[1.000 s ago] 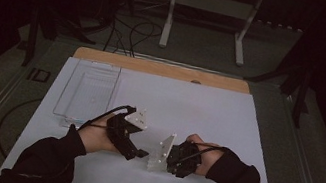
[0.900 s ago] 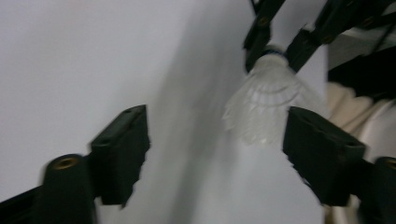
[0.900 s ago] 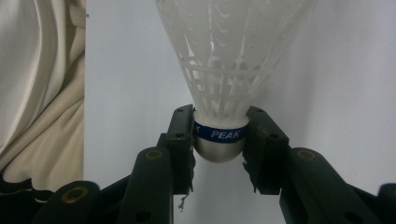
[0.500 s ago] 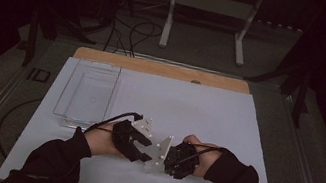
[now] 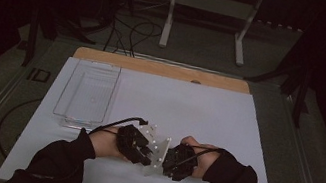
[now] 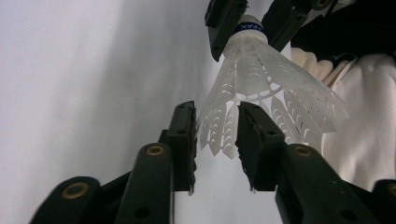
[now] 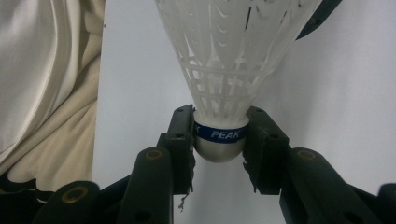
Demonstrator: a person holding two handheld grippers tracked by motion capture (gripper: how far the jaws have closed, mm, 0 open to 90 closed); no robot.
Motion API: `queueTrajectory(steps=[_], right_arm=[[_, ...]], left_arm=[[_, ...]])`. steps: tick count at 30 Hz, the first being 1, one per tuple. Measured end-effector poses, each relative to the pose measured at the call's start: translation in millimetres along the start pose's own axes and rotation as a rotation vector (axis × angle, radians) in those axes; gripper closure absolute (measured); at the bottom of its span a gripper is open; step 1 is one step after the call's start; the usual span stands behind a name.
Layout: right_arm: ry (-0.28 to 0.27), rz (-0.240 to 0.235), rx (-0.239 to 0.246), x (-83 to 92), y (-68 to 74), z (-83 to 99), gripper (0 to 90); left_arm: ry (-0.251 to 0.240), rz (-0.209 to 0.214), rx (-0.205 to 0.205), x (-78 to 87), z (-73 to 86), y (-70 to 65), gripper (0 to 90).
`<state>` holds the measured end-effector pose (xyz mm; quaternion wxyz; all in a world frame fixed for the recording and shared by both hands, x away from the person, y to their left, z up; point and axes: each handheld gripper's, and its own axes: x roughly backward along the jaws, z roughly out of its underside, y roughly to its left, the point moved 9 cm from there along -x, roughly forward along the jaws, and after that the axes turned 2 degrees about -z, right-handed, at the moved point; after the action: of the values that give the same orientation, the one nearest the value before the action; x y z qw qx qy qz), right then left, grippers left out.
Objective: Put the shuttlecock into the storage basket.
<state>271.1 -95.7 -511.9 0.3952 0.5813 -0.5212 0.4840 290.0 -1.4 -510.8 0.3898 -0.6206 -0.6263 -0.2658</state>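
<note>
Between your right claw [image 7: 219, 140] jaws sits the rounded cork head of a white plastic shuttlecock [image 7: 229, 65] with a blue band, clamped tight. Your left claw [image 6: 215, 140] has just been closing; its jaws straddle the skirt edge at a narrow gap, pads at the vanes, contact unclear. Both meet low over the white worktop [image 5: 208, 109], near its front edge. Clear plastic tray [image 5: 69, 105] lies far left.
</note>
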Motion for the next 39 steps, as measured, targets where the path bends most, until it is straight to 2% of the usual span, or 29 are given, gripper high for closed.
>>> queueTrajectory(steps=[4, 10, 14, 17, 24, 32, 33, 34, 35, 36, 38, 39], right_arm=[[-0.013, -0.007, 0.014, -0.7, 0.5, -1.9, 65.7], [-0.019, 0.002, 0.024, 0.5, -0.4, -3.1, 65.7], [-0.011, 0.001, 0.009, 0.7, 0.1, -2.5, 65.7], [0.001, -0.001, -0.005, 0.2, 1.2, -1.4, 65.6], [-0.009, -0.002, -0.014, -2.0, -0.5, -0.1, 65.5], [-0.015, 0.007, -0.031, -2.1, -1.1, -0.6, 64.2], [-0.022, 0.01, -0.025, -2.1, -2.8, -1.1, 61.1], [-0.035, 0.018, -0.04, -2.3, -6.8, -1.4, 54.8], [-0.008, 0.016, -0.104, -0.5, -2.7, 1.6, 52.2], [-0.016, 0.046, -0.097, -0.3, -6.9, 1.7, 48.6], [-0.024, 0.049, -0.097, -0.9, -7.6, 1.5, 45.3], [-0.026, 0.062, -0.107, -0.8, -8.1, 1.9, 42.2]], left_arm=[[-0.008, 0.011, 0.007, -0.5, -1.1, 0.6, 76.6], [-0.003, 0.025, 0.007, -2.1, -2.6, 0.4, 78.8], [-0.001, 0.02, 0.012, -3.6, -3.2, 1.8, 81.4], [-0.002, 0.026, 0.017, -4.8, -3.5, 1.4, 88.6], [0.014, 0.021, 0.022, -6.3, -4.0, 1.8, 90.0], [0.024, 0.021, 0.004, -4.6, -4.0, 2.2, 90.0], [-0.002, 0.017, 0.033, -5.4, -6.5, -0.1, 90.0], [0.003, 0.018, 0.026, -5.1, -6.1, -0.3, 90.0], [0.025, 0.021, -0.004, -3.1, -4.1, 1.5, 90.0], [0.026, 0.025, -0.002, -2.5, -3.9, 1.7, 90.0], [0.032, 0.025, -0.01, -1.8, -3.0, 1.9, 90.0], [0.026, 0.025, 0.006, -0.6, -2.8, 1.9, 90.0]])
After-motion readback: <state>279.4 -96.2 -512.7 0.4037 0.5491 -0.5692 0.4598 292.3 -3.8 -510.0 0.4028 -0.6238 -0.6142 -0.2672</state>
